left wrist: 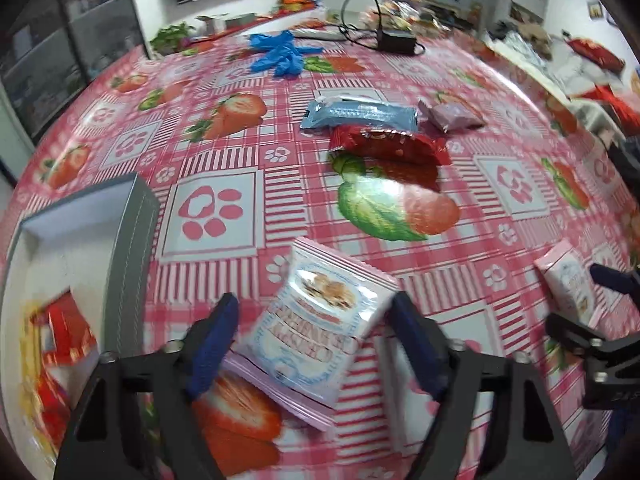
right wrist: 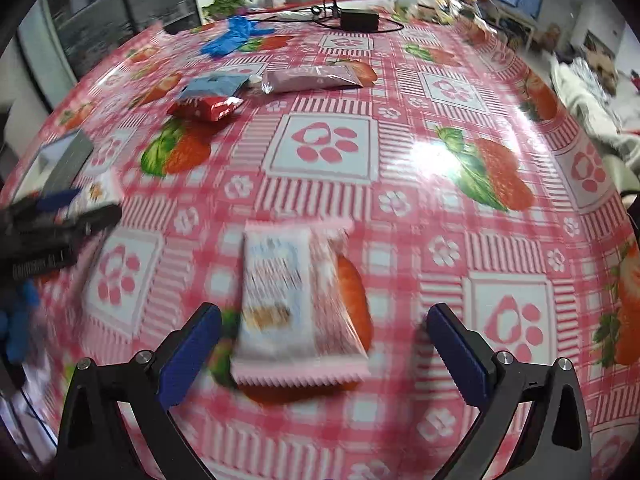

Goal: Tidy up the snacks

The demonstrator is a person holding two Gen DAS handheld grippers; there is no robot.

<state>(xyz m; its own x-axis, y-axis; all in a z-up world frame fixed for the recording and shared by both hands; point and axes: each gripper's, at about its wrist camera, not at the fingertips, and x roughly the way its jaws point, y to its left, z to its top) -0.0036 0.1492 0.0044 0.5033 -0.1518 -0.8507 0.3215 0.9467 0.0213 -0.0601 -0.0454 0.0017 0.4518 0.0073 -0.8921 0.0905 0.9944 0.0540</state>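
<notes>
Left wrist view: left gripper [left wrist: 314, 340] spread, astride a tilted wafer packet [left wrist: 316, 328] near the table's [left wrist: 216, 152] near edge, pads not touching; box [left wrist: 80, 248] lies leftward. Right gripper [right wrist: 324, 350] spread over another packet [right wrist: 296, 304].

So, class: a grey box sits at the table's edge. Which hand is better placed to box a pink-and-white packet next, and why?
Left. The left gripper already straddles a pink-and-white packet, and the grey box is right beside it.
</notes>
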